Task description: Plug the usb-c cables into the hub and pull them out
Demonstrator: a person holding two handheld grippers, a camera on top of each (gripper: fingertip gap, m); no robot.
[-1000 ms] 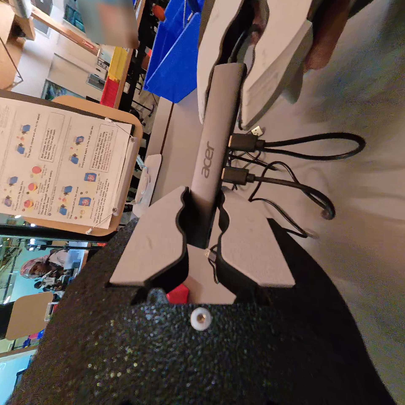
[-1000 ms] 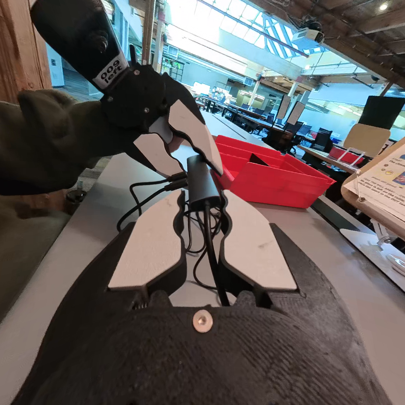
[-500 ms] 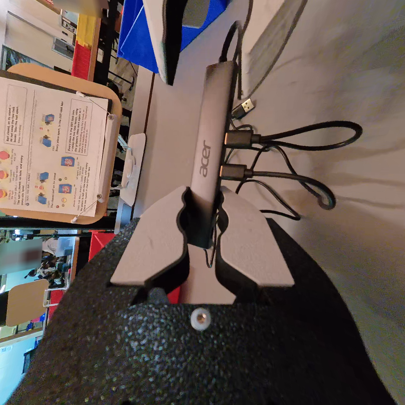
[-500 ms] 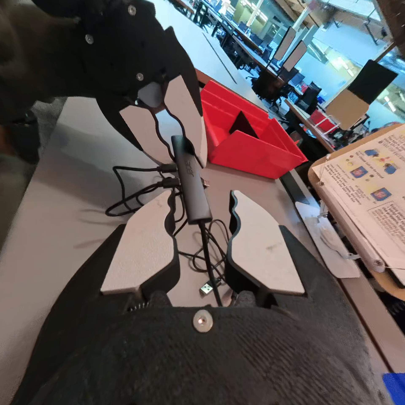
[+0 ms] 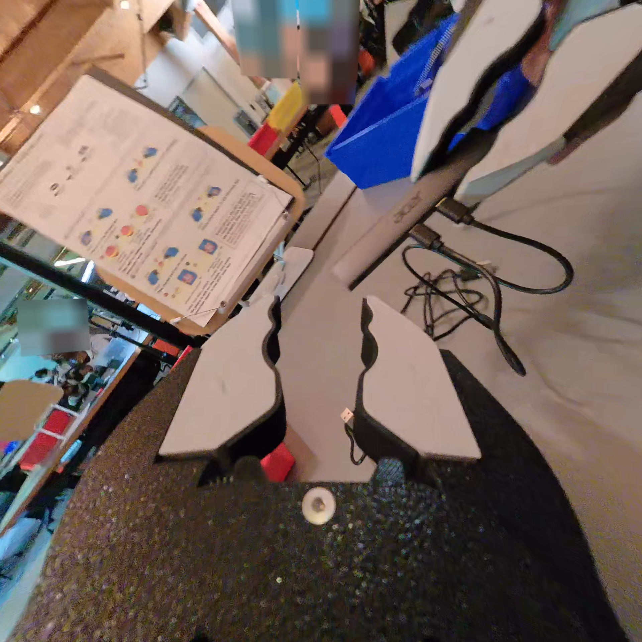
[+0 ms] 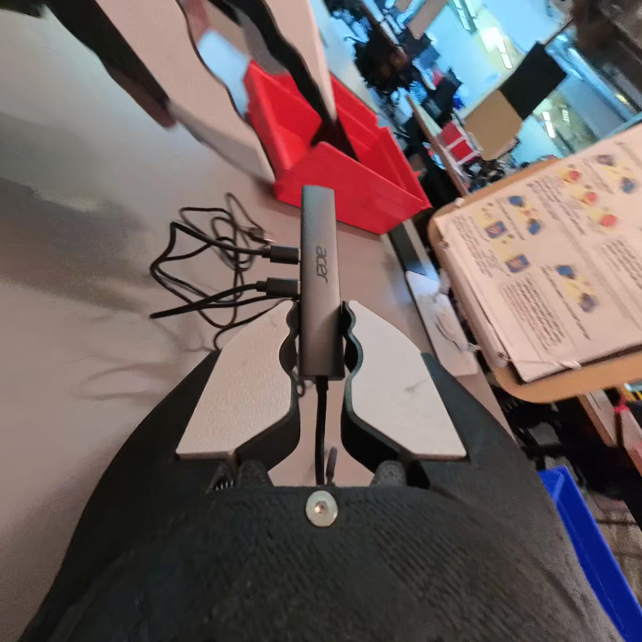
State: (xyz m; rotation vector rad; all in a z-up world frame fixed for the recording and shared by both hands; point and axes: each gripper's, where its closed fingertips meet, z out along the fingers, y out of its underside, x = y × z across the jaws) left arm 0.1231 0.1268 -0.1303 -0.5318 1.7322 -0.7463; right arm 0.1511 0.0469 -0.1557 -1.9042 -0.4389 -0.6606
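Observation:
The grey hub (image 6: 319, 278) is held off the table by my right gripper (image 6: 320, 307), whose pads press on both sides of its lead end. Two black USB-C plugs (image 6: 283, 254) (image 6: 279, 286) sit in ports on its left side. My left gripper (image 5: 319, 305) is open and empty, a short way back from the hub's free end (image 5: 392, 236). In the left wrist view the two plugs (image 5: 455, 212) (image 5: 425, 236) show in the hub, and the right gripper (image 5: 441, 184) grips its far end. The left gripper (image 6: 295, 139) also shows open at the top of the right wrist view.
The cables lie in a tangle (image 5: 448, 298) on the grey table (image 5: 573, 382). A loose USB-A plug (image 5: 346, 415) lies by my left gripper's right finger. A red bin (image 6: 347, 187), a blue bin (image 5: 378, 146) and a clipboard with a printed sheet (image 5: 139, 215) stand along the table's edge. The grippers' ends are close to 10 cm from one another.
My left gripper was shut on the hub; it has opened, let go and drawn back. My right gripper, open around the hub's lead end, has shut on it and now carries the hub alone.

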